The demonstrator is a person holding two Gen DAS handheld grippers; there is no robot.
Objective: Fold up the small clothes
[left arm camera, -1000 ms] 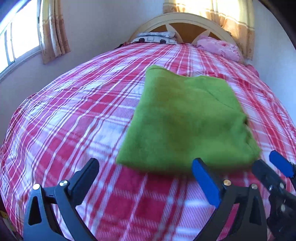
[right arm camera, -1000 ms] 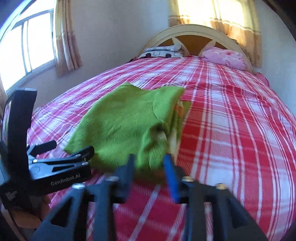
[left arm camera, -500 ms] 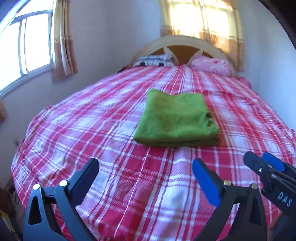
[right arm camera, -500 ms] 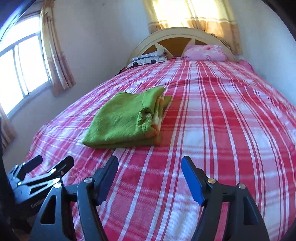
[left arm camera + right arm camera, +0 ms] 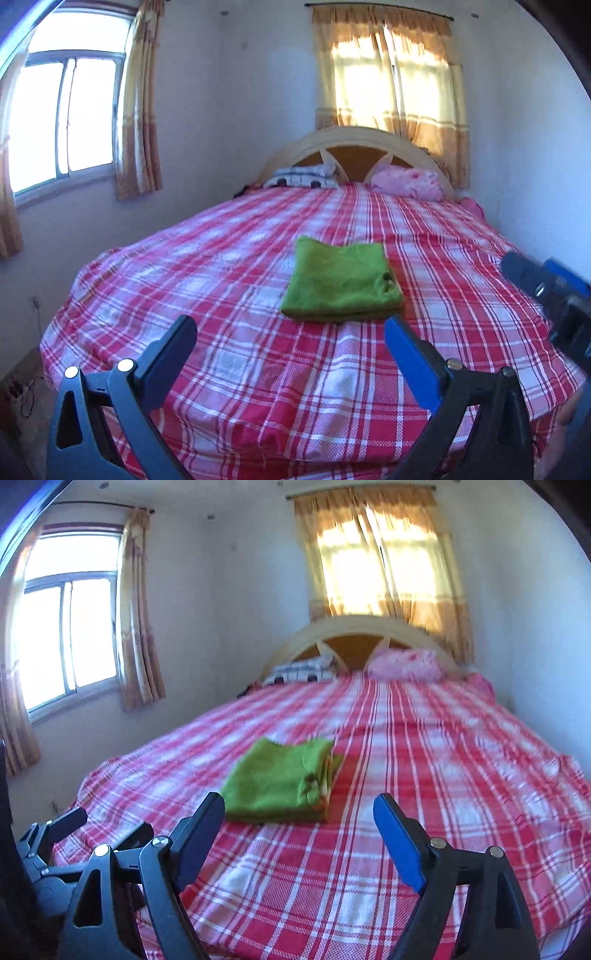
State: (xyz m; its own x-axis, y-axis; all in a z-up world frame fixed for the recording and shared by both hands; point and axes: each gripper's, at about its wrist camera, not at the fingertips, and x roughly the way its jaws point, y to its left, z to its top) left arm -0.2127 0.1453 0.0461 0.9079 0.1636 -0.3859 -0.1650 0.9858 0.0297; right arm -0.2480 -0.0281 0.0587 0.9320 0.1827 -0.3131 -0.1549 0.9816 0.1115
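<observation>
A green garment lies folded into a flat rectangle on the red plaid bed, near the middle. It also shows in the right wrist view, with its stacked edges facing right. My left gripper is open and empty, held back over the foot of the bed, well short of the garment. My right gripper is open and empty too, pulled back the same way. The right gripper appears at the right edge of the left wrist view, and the left gripper at the lower left of the right wrist view.
A pink pillow and a black-and-white folded item lie by the curved headboard. Curtained windows are on the left wall and behind the headboard. A wall runs along the bed's right side.
My right gripper let go of the green garment's edge and opened. Both grippers pulled back and up from the garment toward the foot of the bed. The garment now lies folded flat.
</observation>
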